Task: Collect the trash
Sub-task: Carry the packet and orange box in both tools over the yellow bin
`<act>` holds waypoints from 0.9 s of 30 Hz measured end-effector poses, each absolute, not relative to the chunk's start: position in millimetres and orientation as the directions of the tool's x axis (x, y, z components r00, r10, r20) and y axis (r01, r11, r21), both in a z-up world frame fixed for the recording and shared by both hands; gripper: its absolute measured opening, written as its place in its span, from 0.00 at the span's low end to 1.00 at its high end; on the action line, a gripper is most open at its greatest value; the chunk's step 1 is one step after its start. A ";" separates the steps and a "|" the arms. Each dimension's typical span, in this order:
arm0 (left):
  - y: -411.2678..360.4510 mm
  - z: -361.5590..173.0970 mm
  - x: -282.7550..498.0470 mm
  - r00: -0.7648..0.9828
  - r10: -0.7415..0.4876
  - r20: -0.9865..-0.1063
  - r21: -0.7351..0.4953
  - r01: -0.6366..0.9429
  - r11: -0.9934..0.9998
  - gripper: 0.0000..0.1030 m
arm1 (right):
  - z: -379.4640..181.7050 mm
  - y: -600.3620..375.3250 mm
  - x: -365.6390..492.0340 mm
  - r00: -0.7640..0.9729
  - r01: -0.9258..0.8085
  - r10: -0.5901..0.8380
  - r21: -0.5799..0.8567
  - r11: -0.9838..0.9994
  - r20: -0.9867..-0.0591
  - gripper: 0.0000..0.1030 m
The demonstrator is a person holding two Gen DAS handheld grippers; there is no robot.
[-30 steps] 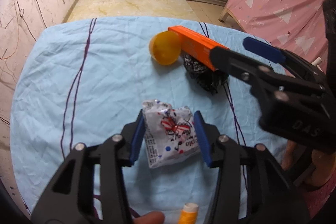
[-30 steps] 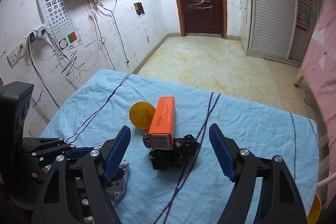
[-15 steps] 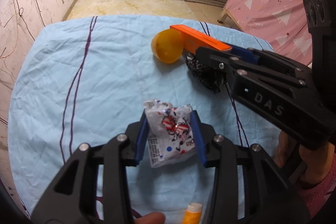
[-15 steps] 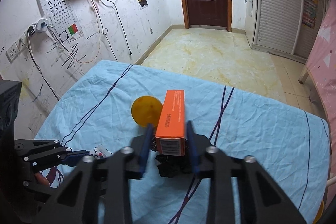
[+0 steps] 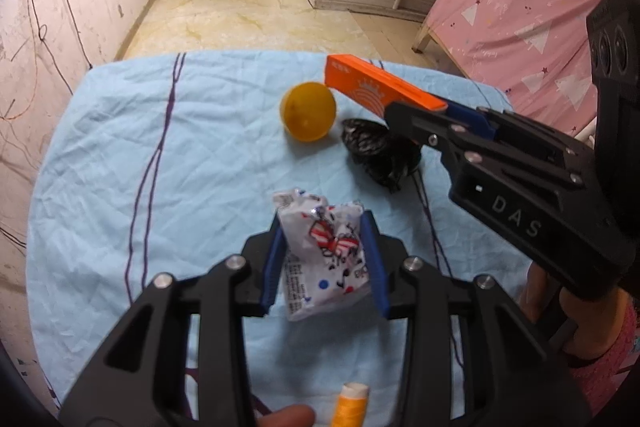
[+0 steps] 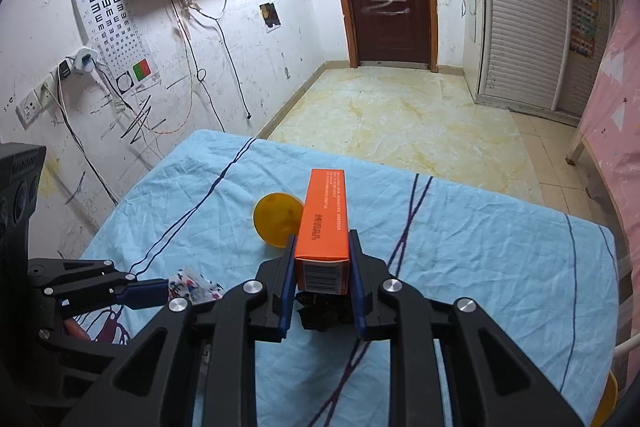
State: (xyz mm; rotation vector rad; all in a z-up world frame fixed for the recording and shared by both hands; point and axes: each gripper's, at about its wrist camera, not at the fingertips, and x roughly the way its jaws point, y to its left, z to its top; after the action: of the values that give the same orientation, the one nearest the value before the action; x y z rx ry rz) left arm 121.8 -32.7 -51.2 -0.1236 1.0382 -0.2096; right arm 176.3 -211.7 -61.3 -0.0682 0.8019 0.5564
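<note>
On the worktop (image 5: 100, 155), covered by a pale blue cloth with dark purple stripes: one crumpled white snack wrapper (image 5: 326, 251) with red and blue print, near the front edge, lying between the blue-padded fingers of the left gripper (image 5: 324, 259), whose jaws are closing and press its two sides. One long orange carton (image 6: 325, 223), barcode end toward the camera, clamped at that end by the narrow-set fingers of the right gripper (image 6: 322, 283) and tilted above a wad of black crinkled plastic (image 5: 380, 155). One round yellow-orange lid or ball (image 5: 308, 111), just beside the carton's far end. One orange thread spool (image 5: 352, 405) at the near edge, beside a fingertip (image 5: 286, 415).
</note>
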 end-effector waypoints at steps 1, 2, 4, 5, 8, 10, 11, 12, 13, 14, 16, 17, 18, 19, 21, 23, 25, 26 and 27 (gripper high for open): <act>-33.6 -48.8 120.8 0.495 -0.230 -0.838 -0.198 0.116 0.973 0.34 | -59.7 -213.9 174.9 0.565 -0.495 0.448 0.150 0.856 -0.693 0.16; -35.3 -45.3 120.0 0.501 -0.229 -0.834 -0.197 0.118 0.973 0.34 | -57.6 -217.5 173.1 0.572 -0.490 0.446 0.149 0.859 -0.688 0.16; -37.8 -41.3 118.4 0.510 -0.229 -0.829 -0.194 0.122 0.973 0.34 | -53.8 -224.0 170.2 0.580 -0.485 0.449 0.155 0.861 -0.679 0.16; -39.9 -38.7 118.3 0.514 -0.229 -0.827 -0.192 0.124 0.974 0.34 | -51.8 -228.2 168.2 0.586 -0.480 0.449 0.157 0.863 -0.675 0.16; -46.3 -29.9 117.2 0.528 -0.227 -0.819 -0.183 0.134 0.974 0.34 | -47.0 -241.8 163.7 0.601 -0.466 0.450 0.167 0.869 -0.661 0.16; -50.2 -25.9 116.8 0.534 -0.225 -0.815 -0.177 0.141 0.974 0.34 | -43.6 -250.7 160.4 0.614 -0.455 0.447 0.171 0.874 -0.651 0.16; -53.6 -23.2 116.3 0.538 -0.225 -0.813 -0.174 0.145 0.974 0.34 | -41.4 -257.2 158.2 0.621 -0.447 0.445 0.175 0.877 -0.645 0.16; -55.4 -21.9 115.7 0.540 -0.224 -0.811 -0.170 0.149 0.974 0.34 | -39.7 -262.9 156.4 0.628 -0.441 0.443 0.177 0.880 -0.640 0.16; -58.7 -20.0 114.7 0.544 -0.223 -0.809 -0.165 0.153 0.974 0.34 | -38.7 -267.1 155.0 0.632 -0.436 0.442 0.179 0.882 -0.636 0.16; -60.3 -19.3 113.9 0.546 -0.222 -0.808 -0.162 0.156 0.974 0.34 | -37.2 -273.4 153.1 0.639 -0.428 0.440 0.183 0.885 -0.631 0.16; -66.9 -16.4 112.7 0.549 -0.222 -0.806 -0.155 0.166 0.974 0.34 | -35.5 -283.6 149.7 0.649 -0.416 0.434 0.187 0.890 -0.625 0.16; -71.3 -14.8 112.0 0.551 -0.221 -0.804 -0.150 0.171 0.974 0.34 | -34.4 -289.7 147.5 0.656 -0.408 0.431 0.189 0.893 -0.620 0.16; -73.5 -14.4 111.4 0.552 -0.221 -0.804 -0.147 0.176 0.973 0.34 | -33.5 -294.7 145.6 0.661 -0.402 0.429 0.192 0.895 -0.616 0.16; -76.2 -13.7 110.9 0.553 -0.222 -0.803 -0.144 0.180 0.973 0.34 | -32.9 -299.1 143.7 0.664 -0.397 0.428 0.195 0.897 -0.613 0.16; -82.5 -12.0 110.0 0.555 -0.221 -0.802 -0.136 0.191 0.972 0.34 | -31.9 -310.3 139.4 0.675 -0.384 0.422 0.200 0.901 -0.606 0.16; -88.0 -10.6 109.1 0.555 -0.222 -0.801 -0.130 0.201 0.971 0.34 | -31.1 -321.0 134.9 0.684 -0.370 0.417 0.207 0.906 -0.598 0.16; -96.2 -8.5 108.1 0.558 -0.222 -0.800 -0.121 0.212 0.970 0.34 | -31.0 -330.0 131.2 0.692 -0.359 0.412 0.212 0.909 -0.592 0.16; -100.2 -7.7 107.7 0.558 -0.222 -0.799 -0.118 0.218 0.969 0.34 | -30.9 -336.4 128.9 0.698 -0.352 0.409 0.216 0.911 -0.589 0.16; -103.3 -7.1 106.4 0.559 -0.223 -0.799 -0.114 0.222 0.968 0.34 | -30.6 -341.1 127.3 0.701 -0.346 0.406 0.219 0.912 -0.586 0.16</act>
State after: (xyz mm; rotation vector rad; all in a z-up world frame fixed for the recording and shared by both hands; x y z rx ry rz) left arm 106.4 -103.3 -7.1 -0.0003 0.9422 -0.2623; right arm 127.3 -341.1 -30.6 0.0943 0.6741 0.4196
